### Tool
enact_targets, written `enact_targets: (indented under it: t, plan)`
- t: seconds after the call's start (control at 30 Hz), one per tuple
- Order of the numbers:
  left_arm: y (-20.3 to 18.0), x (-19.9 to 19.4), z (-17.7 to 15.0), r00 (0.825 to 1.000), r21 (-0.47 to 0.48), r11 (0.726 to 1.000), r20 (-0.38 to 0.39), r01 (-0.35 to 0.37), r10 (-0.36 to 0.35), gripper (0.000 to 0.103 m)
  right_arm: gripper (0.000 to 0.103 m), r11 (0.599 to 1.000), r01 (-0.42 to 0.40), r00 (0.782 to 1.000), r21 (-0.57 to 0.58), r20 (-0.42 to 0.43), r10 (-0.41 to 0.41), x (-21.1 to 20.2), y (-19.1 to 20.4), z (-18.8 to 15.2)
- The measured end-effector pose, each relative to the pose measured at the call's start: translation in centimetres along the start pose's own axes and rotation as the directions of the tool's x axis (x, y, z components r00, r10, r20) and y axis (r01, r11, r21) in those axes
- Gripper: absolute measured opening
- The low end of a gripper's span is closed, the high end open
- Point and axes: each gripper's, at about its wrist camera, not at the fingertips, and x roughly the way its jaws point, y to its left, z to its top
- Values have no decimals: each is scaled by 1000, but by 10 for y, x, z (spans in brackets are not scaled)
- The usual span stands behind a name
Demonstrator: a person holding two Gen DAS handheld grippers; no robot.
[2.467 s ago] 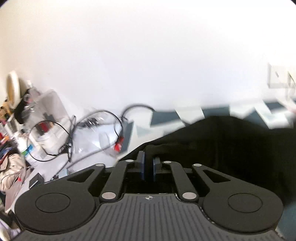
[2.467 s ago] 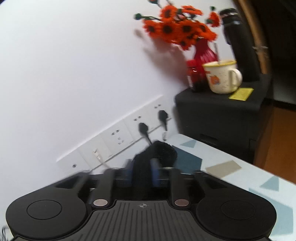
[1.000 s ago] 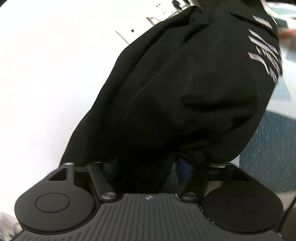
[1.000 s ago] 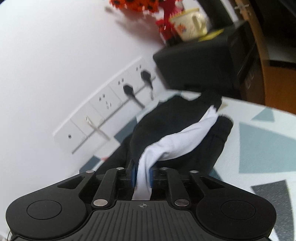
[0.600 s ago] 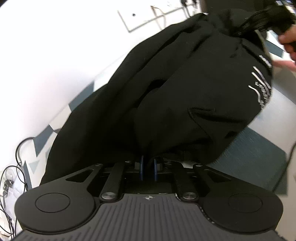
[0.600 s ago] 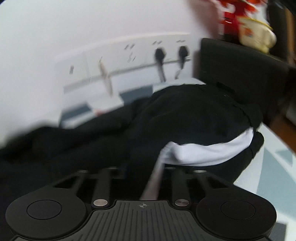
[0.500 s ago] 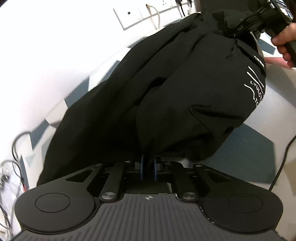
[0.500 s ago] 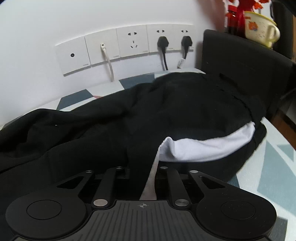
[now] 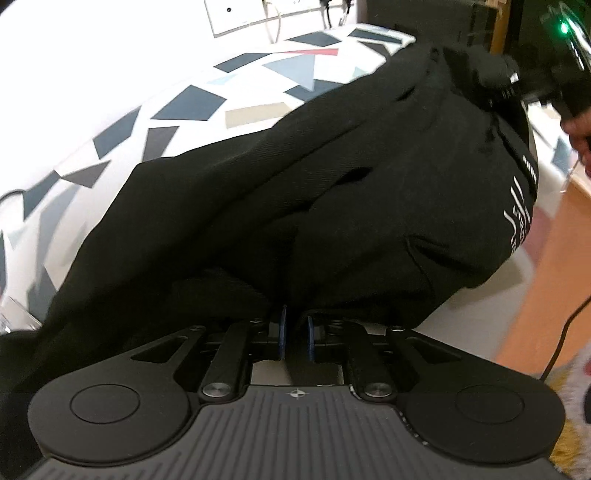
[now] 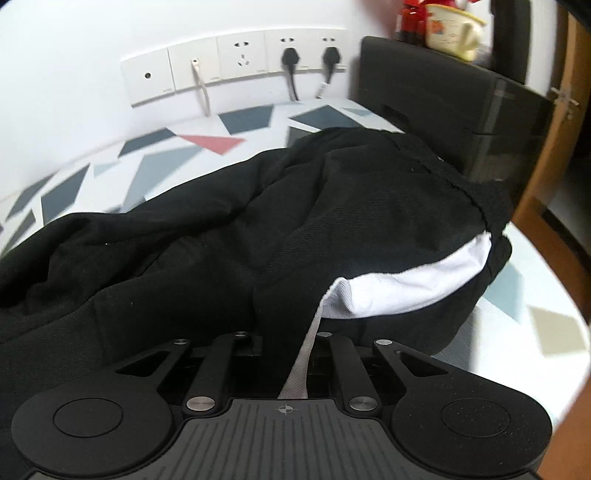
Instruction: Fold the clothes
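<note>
Both hand-held grippers pinch the black garment bunched just ahead

wall sockets, black cabinet, mug

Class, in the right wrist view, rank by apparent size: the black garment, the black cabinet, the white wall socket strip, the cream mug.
1. black garment
2. black cabinet
3. white wall socket strip
4. cream mug
The garment lies nearest the camera, which inflates it.
</note>
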Motion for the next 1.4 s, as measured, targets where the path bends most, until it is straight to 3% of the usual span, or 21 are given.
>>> enact_targets:
  t: [0.1, 0.17, 0.23, 0.27, 0.33, 0.4, 0.5, 0.6, 0.73, 0.77, 0.9, 0.97, 1.0, 1.07, 1.2, 1.27, 1.4]
  plan:
    - [-20, -10, -11, 1000, -9, 1000, 29, -5, 5, 14, 9, 999, 7, 1000, 39, 8, -7, -12, -11, -8]
    - [4, -1, 1, 999, -23, 1000, 40, -5, 6, 16, 10, 993, -16, 1000, 114, 17, 14, -19, -17, -2]
    - [7, -12, -2, 998, -59, 998, 60, -1, 5, 23, 25, 986, -33, 999, 164, 23, 30, -29, -18, 5]
    - [7, -18, -4, 997, -80, 997, 71, 0, 5, 26, 40, 983, -41, 999, 176, 23, 37, -34, -17, 9]
    - [8, -31, -8, 995, -123, 992, 95, 4, 7, 45, 46, 987, -49, 999, 152, 22, 46, -47, -7, 11]
    - [5, -45, -13, 992, -168, 986, 123, -17, 38, 53, 46, 993, -62, 998, 97, 39, 58, -63, 10, 11]
    - [17, -73, -33, 985, -241, 968, 137, -65, 100, 54, 48, 996, -88, 993, -5, 73, 88, -87, 41, 12]
    - [33, -81, -56, 971, -339, 928, 121, -156, 207, 60, 55, 983, -117, 989, -140, 76, 128, -99, 78, 14]
    - [69, -79, -84, 955, -541, 814, 61, -212, 290, 61, 60, 968, -84, 991, -234, 78, 105, -100, 104, 17]
    - [76, -80, -90, 953, -578, 787, 53, -215, 298, 61, 59, 973, -64, 993, -220, 88, 85, -99, 101, 19]
    - [90, -91, -105, 939, -629, 738, 35, -244, 341, 72, 49, 996, 81, 989, -34, 128, -76, -91, 60, 29]
    - [95, -92, -104, 930, -631, 727, 26, -269, 367, 76, 51, 978, 172, 973, 122, 134, -188, -97, 39, 32]
    - [98, -91, -104, 928, -641, 719, 26, -270, 372, 78, 51, 970, 164, 972, 178, 138, -190, -104, 32, 33]
    - [105, -90, -103, 932, -673, 698, 36, -244, 360, 80, 52, 981, 93, 979, 169, 165, -122, -122, 38, 30]
    - [111, -82, -98, 937, -702, 678, 46, -216, 347, 80, 67, 993, -88, 978, -76, 181, 100, -148, 98, 16]
    - [110, -76, -96, 933, -686, 685, 27, -243, 358, 80, 68, 955, -183, 966, -235, 135, 218, -147, 137, 10]
    - [108, -66, -97, 930, -669, 687, -19, -284, 367, 81, 70, 816, -330, 930, -474, -14, 368, -129, 213, 3]
